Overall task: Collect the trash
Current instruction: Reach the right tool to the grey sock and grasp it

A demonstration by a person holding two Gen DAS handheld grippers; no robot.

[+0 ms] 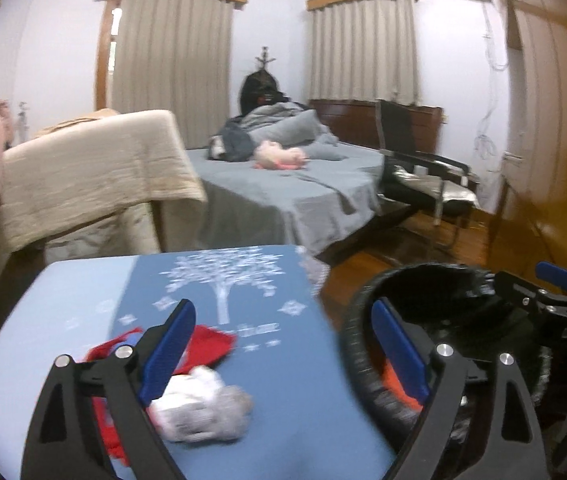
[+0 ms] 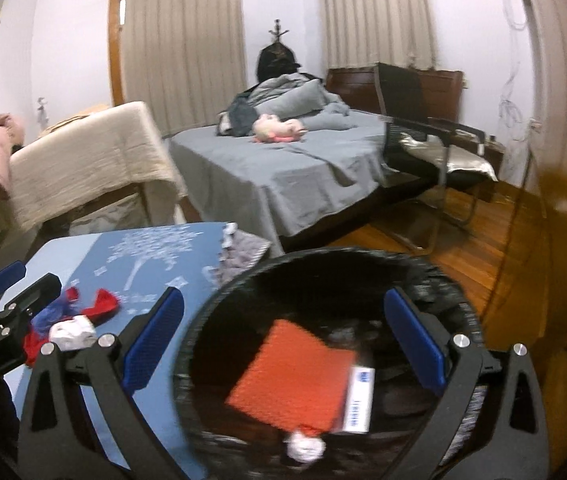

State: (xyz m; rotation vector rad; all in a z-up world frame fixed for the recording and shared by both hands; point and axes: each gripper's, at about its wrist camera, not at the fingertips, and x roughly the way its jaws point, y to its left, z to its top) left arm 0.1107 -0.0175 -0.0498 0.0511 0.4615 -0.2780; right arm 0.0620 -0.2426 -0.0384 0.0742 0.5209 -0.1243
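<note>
Only the right wrist view looks down into the black bin (image 2: 459, 304), where an orange sheet (image 2: 291, 376), a white box (image 2: 359, 398) and a paper wad (image 2: 303, 446) lie below the right gripper (image 2: 283, 344), its jaws wide and empty. The left view shows more of the blue table (image 1: 283, 380): a crumpled white wad (image 1: 203, 408) on a red wrapper (image 1: 211, 342), just beside the left gripper (image 1: 283, 348), also wide and holding nothing.

Raised letters "DAS" stand on the right tongs (image 1: 555, 294); print on the white box (image 2: 359, 400) is too blurred to read.
</note>
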